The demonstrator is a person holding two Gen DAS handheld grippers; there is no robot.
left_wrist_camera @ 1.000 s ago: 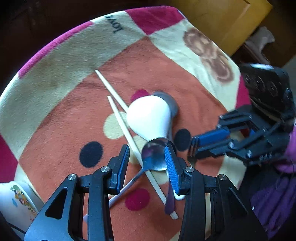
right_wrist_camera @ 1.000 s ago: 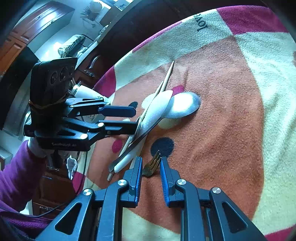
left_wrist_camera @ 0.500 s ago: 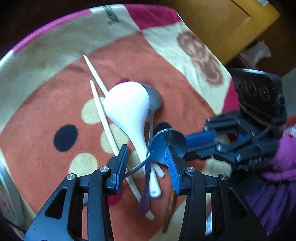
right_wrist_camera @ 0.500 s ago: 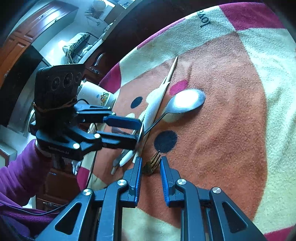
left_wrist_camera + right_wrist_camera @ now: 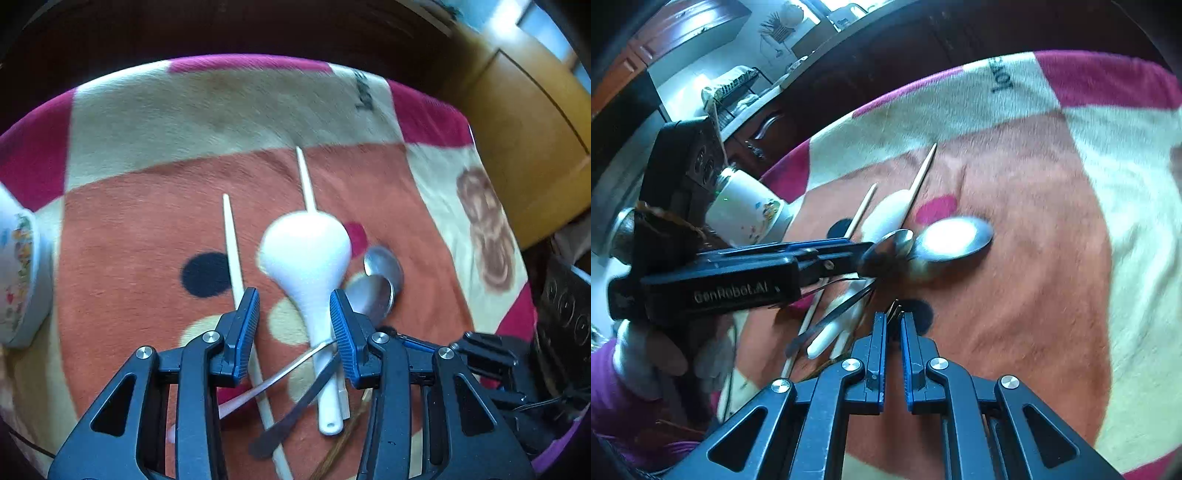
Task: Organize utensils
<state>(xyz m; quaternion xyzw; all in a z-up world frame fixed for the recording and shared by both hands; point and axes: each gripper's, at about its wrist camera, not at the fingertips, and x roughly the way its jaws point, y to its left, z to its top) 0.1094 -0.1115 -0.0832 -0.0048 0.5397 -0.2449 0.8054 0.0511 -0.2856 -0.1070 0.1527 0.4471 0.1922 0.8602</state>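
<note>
Since a second ago the right tool (image 5: pixel 894 325) has just closed, pinching the fork (image 5: pixel 894 308) by its tines. Rolled since then, the left tool (image 5: pixel 293 317) stands spread over the white spoon (image 5: pixel 308 266), one finger (image 5: pixel 341 325) touching a metal spoon (image 5: pixel 371 295); chopsticks (image 5: pixel 232 251) lie beneath on the blanket (image 5: pixel 129 229).

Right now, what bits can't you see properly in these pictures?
- Fork, right wrist view: only the tines show; the right gripper, shut on it, hides the rest.
- Mug, left wrist view: cut off by the left edge.
- Chopsticks, left wrist view: lower ends run behind the left gripper.
- Blanket lettering, left wrist view: too blurred to read.
</note>
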